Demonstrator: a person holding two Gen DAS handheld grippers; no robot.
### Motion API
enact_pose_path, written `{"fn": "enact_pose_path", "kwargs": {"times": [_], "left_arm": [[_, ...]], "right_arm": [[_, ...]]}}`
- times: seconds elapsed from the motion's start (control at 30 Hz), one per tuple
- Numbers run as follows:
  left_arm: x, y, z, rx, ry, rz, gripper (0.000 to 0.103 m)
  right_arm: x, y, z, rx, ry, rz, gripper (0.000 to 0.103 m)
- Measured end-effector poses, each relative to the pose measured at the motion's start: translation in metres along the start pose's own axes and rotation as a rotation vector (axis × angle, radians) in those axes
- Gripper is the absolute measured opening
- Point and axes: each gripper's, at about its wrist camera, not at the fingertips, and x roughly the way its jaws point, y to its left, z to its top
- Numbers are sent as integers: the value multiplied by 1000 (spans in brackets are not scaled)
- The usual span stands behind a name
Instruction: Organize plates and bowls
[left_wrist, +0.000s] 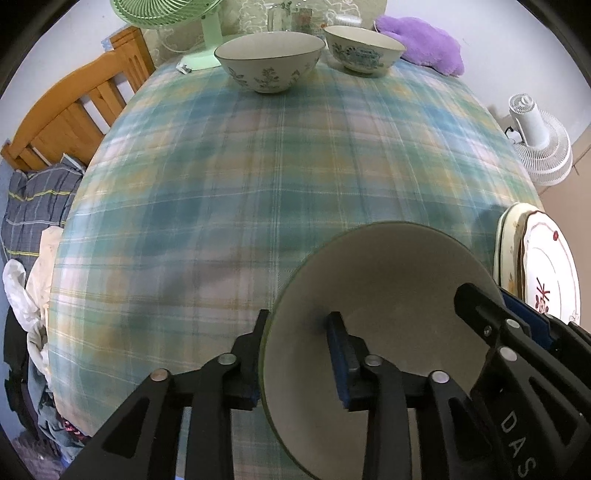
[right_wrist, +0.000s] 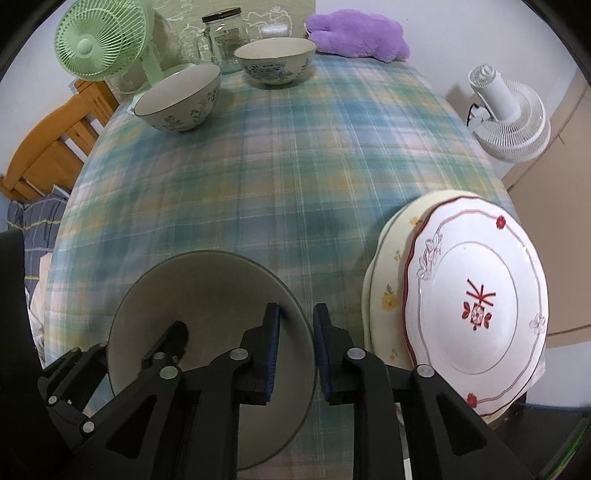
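- I see the left gripper (left_wrist: 298, 321) straddling the left side of a large plain bowl (left_wrist: 388, 280). One of its fingers is outside the rim and the other well inside, clear of the wall. It stands open, gripping nothing.
- The right gripper (right_wrist: 297, 314) straddles the opposite rim the same way. There is a visible gap on both sides, so it is also open around the rim rather than clamped.
- The bowl seems to sit on the plaid-covered desk (left_wrist: 258, 166), near its front edge. It is just beside a stack of plates: a white red-trimmed plate (right_wrist: 476, 295) on a cream flowered plate (right_wrist: 384, 295).
- Two patterned bowls, the wider bowl (left_wrist: 269, 62) and the smaller bowl (left_wrist: 364, 48), wait at the far end, well apart from this one.
- Risk, in my judgement: lifting either gripper at a slant could hook the rim and tip or drag the bowl towards the edge.
- Risk: the right gripper's outer finger is near the plate stack, which looks to overhang the desk. A sideways nudge could slide it off.
- Risk: the cloth may slip under the bowl.
- Writing: the letters "DAS" show on the right gripper's arm, cut off by the frame. The white plate's red centre motif is not readable text to me.
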Motion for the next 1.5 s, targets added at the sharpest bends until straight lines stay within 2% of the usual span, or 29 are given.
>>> {"fn": "enact_pose_path", "kwargs": {"times": [0.1, 0.17, 0.2, 0.23, 0.3, 0.37, 0.6, 0.93, 1.3, 1.5], "left_arm": [[-1, -1, 0, 12, -4, 17, 43], [-3, 0, 1, 15, -7, 19, 59], [-5, 1, 2, 15, -15, 18, 61], [-7, 3, 2, 15, -22, 15, 64], [-13, 7, 5, 16, -43, 7, 71], [-19, 12, 7, 23, -63, 9, 79], [-34, 28, 22, 32, -106, -28, 80], [-48, 46, 54, 21, -160, -25, 80], [-59, 37, 127, -64, -292, 86, 80], [-51, 37, 161, -142, -309, 135, 80]], "right_arm": [[0, -2, -2, 13, 1, 20, 29], [-1, 0, -1, 0, 0, 16, 31], [-2, 2, -1, -3, -4, 15, 37], [-4, 3, -1, -5, -11, 15, 50], [-11, 7, 0, -3, -41, 16, 62], [-17, 11, 3, -7, -66, 13, 64], [-37, 31, 14, -22, -124, -27, 65], [-51, 50, 41, 8, -181, -24, 66], [-48, 46, 118, -54, -262, 38, 66], [-37, 47, 165, -118, -288, 81, 66]]}}
